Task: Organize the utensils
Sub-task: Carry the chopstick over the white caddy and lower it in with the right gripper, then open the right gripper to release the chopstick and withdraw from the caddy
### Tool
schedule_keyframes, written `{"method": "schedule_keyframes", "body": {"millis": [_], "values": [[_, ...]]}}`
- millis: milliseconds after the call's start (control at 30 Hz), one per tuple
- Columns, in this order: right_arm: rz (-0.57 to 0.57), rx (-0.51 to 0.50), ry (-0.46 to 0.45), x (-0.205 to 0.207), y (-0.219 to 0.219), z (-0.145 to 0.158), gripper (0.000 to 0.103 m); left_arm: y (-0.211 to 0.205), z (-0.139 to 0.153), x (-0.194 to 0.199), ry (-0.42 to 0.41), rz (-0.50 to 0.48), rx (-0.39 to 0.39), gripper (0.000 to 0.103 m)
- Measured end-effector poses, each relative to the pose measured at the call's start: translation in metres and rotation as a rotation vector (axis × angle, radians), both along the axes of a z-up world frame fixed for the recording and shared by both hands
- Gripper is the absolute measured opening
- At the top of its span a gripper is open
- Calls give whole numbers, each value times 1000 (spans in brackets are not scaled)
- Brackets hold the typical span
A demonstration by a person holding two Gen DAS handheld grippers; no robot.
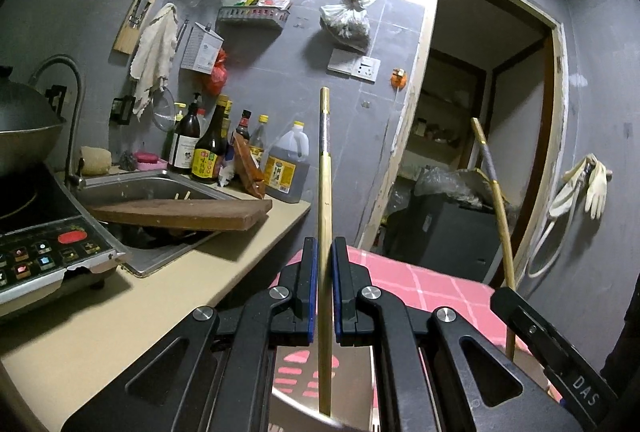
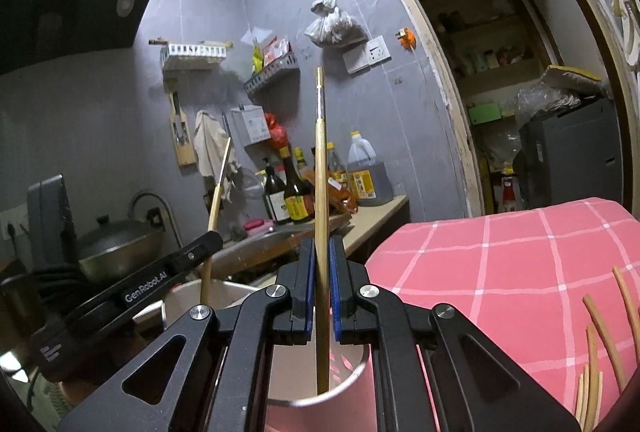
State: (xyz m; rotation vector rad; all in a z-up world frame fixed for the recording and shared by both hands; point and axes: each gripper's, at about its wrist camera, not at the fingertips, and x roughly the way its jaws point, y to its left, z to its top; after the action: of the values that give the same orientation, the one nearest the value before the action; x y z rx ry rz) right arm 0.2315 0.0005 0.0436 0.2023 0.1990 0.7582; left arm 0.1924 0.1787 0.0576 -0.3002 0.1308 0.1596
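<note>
While both grippers are holding upright, each one is pinching a gold chopstick between its blue finger pads. The left gripper point(image 1: 325, 260) is clamping its chopstick point(image 1: 325, 216) low on the shaft, with the tip dipping toward a metal cup point(image 1: 288, 404) below and the dark-banded end rising well above the fingers. The right gripper point(image 2: 321, 260) is gripping a second chopstick point(image 2: 321, 216) the same way — its lower end is reaching into a pink-lined cup point(image 2: 352, 372) standing against a pink checked cloth point(image 2: 520, 272). Both pairs of fingers are standing nearly closed, parted only by the thin shaft. "GenRobot.AI" is showing in white on the left gripper's side in the right wrist view, and "DAS" is showing on the right gripper's side in the left wrist view. More chopsticks point(image 2: 592, 364) are sticking up at the lower right — their holder cannot be made out.
</note>
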Motion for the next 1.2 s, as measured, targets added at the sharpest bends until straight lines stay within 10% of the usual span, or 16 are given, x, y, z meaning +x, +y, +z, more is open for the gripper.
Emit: {"method": "schedule_keyframes", "body": {"millis": [1200], "values": [[7,-103,15,-19,-24,1,7,-23,-6,-7,138,-45,97,5]]}}
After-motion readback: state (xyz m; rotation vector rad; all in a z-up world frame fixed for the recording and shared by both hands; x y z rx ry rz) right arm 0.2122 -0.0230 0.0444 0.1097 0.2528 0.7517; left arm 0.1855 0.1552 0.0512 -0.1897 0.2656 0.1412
